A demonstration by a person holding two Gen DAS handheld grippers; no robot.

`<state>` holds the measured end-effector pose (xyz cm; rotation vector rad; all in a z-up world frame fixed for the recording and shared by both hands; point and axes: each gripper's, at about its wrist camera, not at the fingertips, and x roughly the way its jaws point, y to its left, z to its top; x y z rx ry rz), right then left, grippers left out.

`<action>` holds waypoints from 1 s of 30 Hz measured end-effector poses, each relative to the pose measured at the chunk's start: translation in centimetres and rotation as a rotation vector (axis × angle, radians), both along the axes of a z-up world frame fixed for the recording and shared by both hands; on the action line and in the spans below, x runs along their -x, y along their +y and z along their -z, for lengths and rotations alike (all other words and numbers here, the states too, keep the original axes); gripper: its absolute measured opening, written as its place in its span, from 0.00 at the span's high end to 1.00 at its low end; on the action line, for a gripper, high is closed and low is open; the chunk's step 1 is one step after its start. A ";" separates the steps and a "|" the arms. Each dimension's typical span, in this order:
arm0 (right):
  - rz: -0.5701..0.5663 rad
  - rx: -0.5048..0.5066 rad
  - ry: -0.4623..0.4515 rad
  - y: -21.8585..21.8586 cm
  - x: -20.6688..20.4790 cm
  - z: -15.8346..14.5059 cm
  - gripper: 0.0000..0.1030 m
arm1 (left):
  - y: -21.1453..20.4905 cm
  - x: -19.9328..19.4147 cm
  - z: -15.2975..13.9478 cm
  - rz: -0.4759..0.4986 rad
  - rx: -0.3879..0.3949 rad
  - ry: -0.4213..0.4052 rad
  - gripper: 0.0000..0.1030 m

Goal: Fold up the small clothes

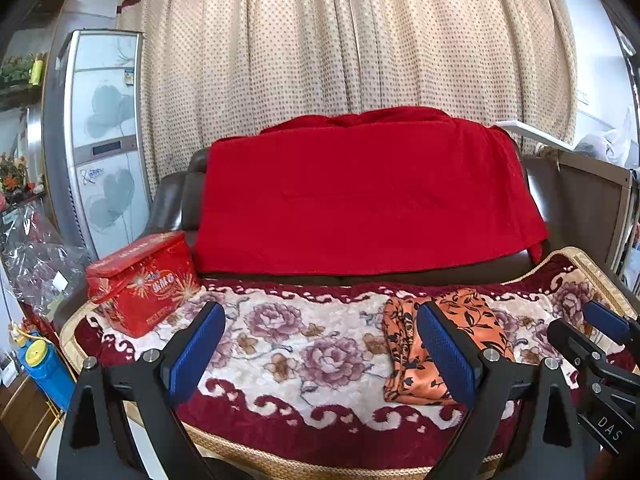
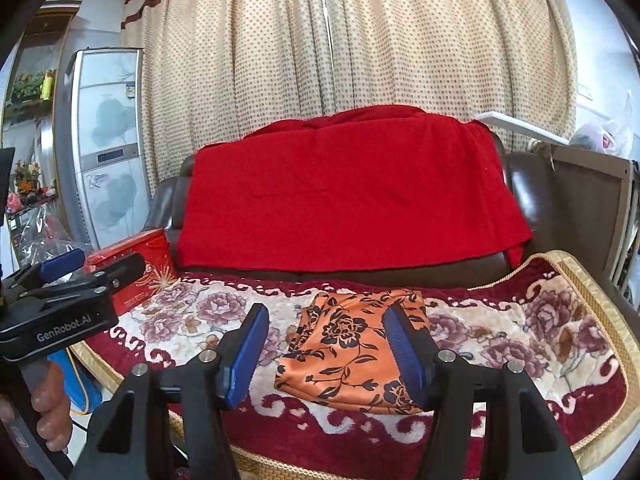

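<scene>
Orange garment (image 2: 352, 344), seemingly folded, ungripped

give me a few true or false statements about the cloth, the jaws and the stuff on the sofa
1. The orange floral cloth lies on the flowered sofa cover. True.
2. The right gripper is clamped on the cloth. False: its jaws are open and hold nothing.
3. The left gripper is open. True.
4. A red blanket drapes the sofa back. True.
5. The red box sits on top of the cloth. False: it stands apart, at the cover's left end.
</scene>
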<state>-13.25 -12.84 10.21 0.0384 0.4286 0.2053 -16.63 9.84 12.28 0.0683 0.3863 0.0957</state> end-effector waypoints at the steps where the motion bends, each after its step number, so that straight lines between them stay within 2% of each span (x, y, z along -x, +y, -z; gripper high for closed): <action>1: -0.003 -0.002 -0.001 0.2 0.1 -0.1 0.38 | 0.1 0.1 -0.1 -0.002 0.000 -0.005 0.06; 7: -0.006 0.015 -0.016 0.7 0.5 -0.6 0.38 | 0.8 0.9 -0.9 -0.016 -0.003 -0.037 0.06; 30: -0.002 0.021 -0.046 1.4 1.3 -1.4 0.38 | 1.1 2.1 -1.3 -0.024 -0.011 -0.060 0.06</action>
